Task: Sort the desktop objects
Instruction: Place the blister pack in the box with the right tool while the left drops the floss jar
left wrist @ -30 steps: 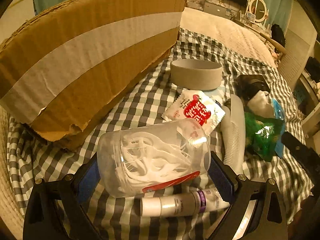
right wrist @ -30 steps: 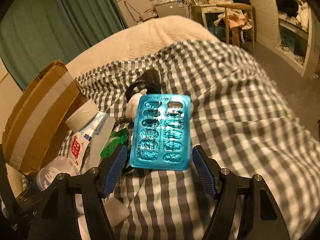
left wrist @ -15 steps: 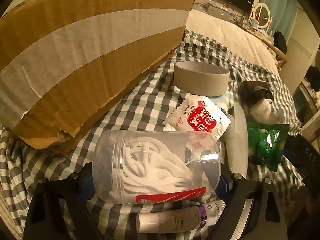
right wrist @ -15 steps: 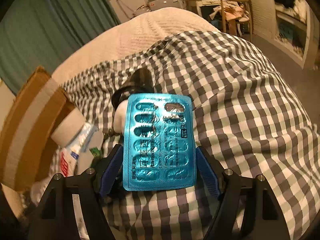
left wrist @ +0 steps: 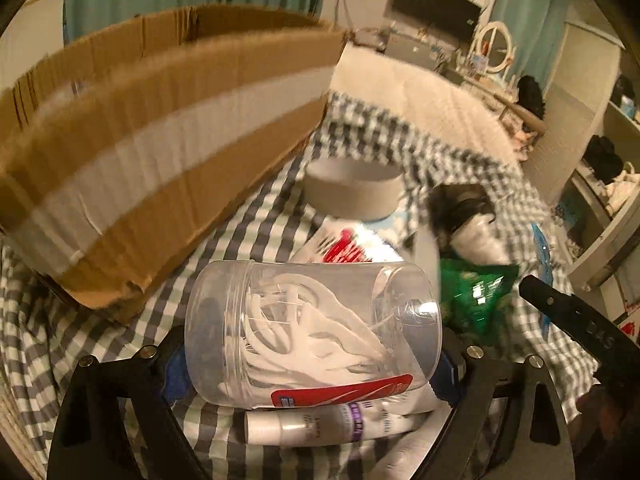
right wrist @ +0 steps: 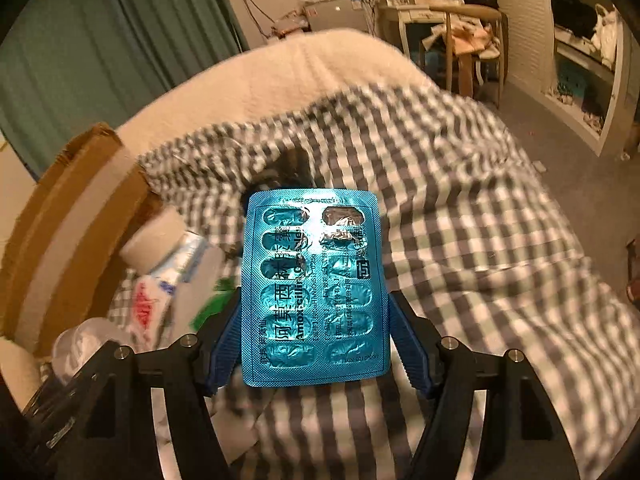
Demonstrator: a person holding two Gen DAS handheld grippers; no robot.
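Note:
My left gripper [left wrist: 312, 364] is shut on a clear plastic jar of white floss picks [left wrist: 316, 328], held on its side above the checked cloth [left wrist: 248, 232]. The taped cardboard box [left wrist: 160, 140] stands up and to the left of it. My right gripper [right wrist: 316, 328] is shut on a blue blister pack of pills [right wrist: 314, 288], held upright above the checked cloth [right wrist: 480, 240]. The cardboard box [right wrist: 72, 220] lies far to the left in the right wrist view. The other gripper's black frame [left wrist: 576, 328] shows at the right edge of the left wrist view.
On the cloth lie a grey-capped bottle [left wrist: 352, 190], a red-and-white sachet [left wrist: 344, 248], a green packet [left wrist: 476, 296], a black-and-white item [left wrist: 464, 208] and a small purple-banded tube [left wrist: 320, 426]. A white blanket [right wrist: 280, 80] covers the bed behind; shelves [right wrist: 580, 60] stand at the right.
Both grippers have risen and closed on their loads: the left lifted the jar toward the box, and the right raised the blister pack off the cloth.

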